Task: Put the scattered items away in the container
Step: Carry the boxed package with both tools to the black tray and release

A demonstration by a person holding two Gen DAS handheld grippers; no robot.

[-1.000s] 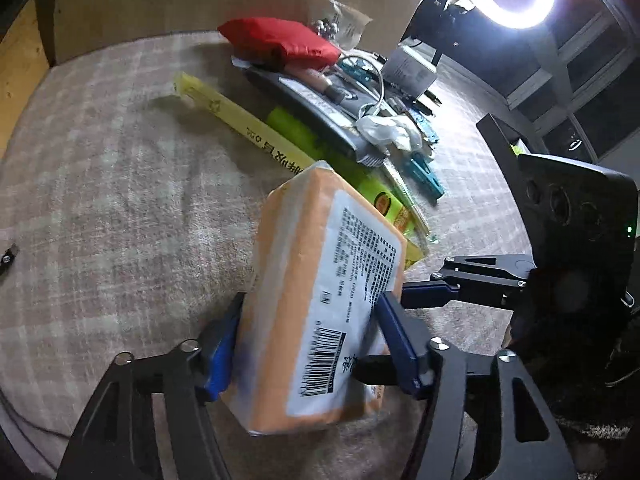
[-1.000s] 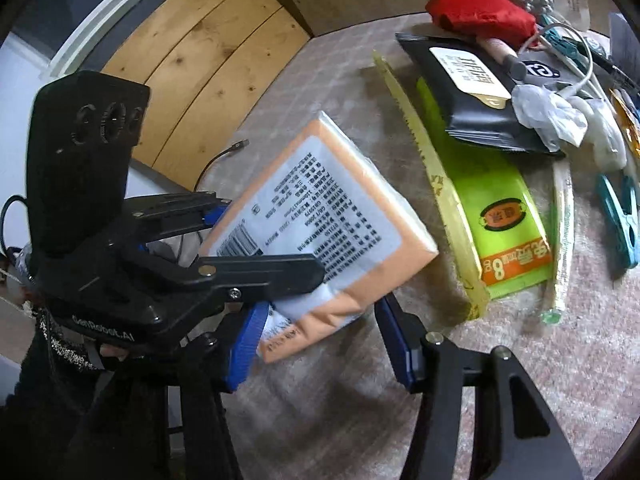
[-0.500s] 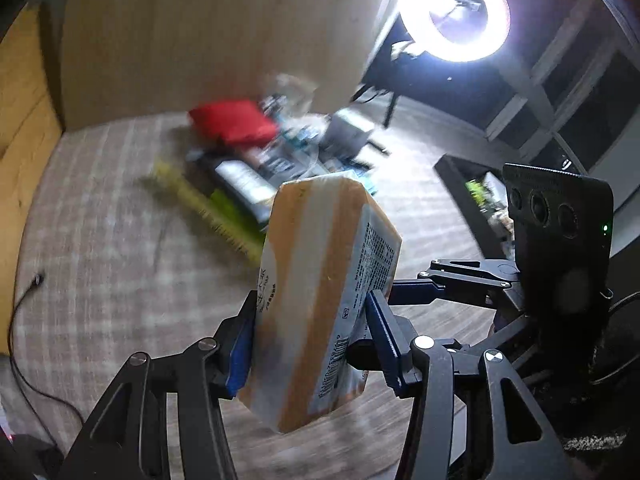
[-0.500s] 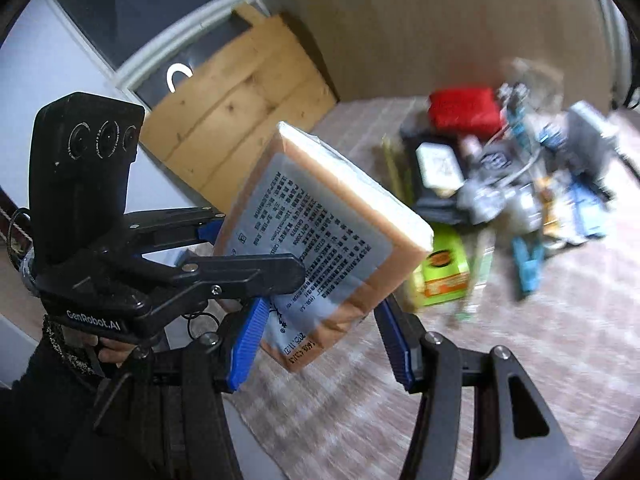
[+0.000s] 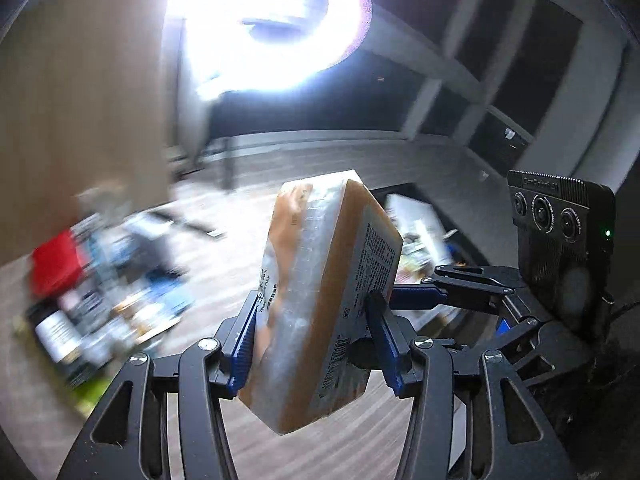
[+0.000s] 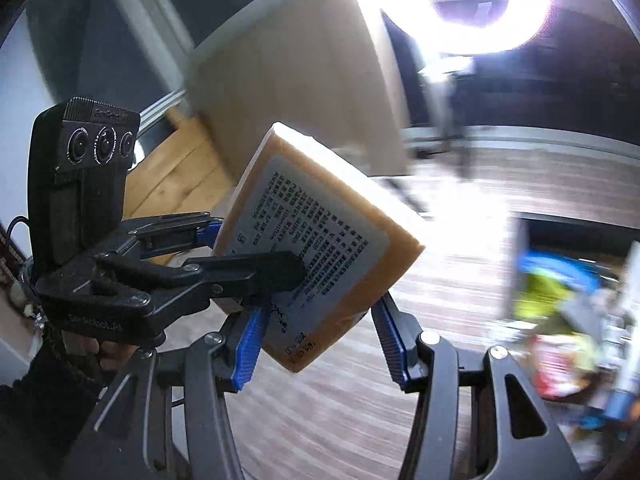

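Observation:
My left gripper (image 5: 314, 342) is shut on an orange tissue pack (image 5: 320, 300) with a white printed label, held up in the air and tilted. The same pack (image 6: 320, 248) fills the middle of the right wrist view, with the left gripper's fingers (image 6: 244, 268) clamped on it. My right gripper (image 6: 320, 348) stands open, its blue pads either side of the pack's lower corner. The dark container (image 6: 580, 232) with several items inside lies at the right, blurred. The pile of scattered items (image 5: 100, 280) with a red pouch (image 5: 56, 264) lies at the left, blurred.
The checked tablecloth (image 5: 320, 452) lies below. A bright ring light (image 5: 272, 20) glares from above. A wooden panel (image 6: 288, 100) stands behind the table. The right gripper's body (image 5: 560, 260) is close on the right of the pack.
Both grippers have risen and swung right with the pack. The pile has slid to the left and the container has come into view. The views are motion-blurred.

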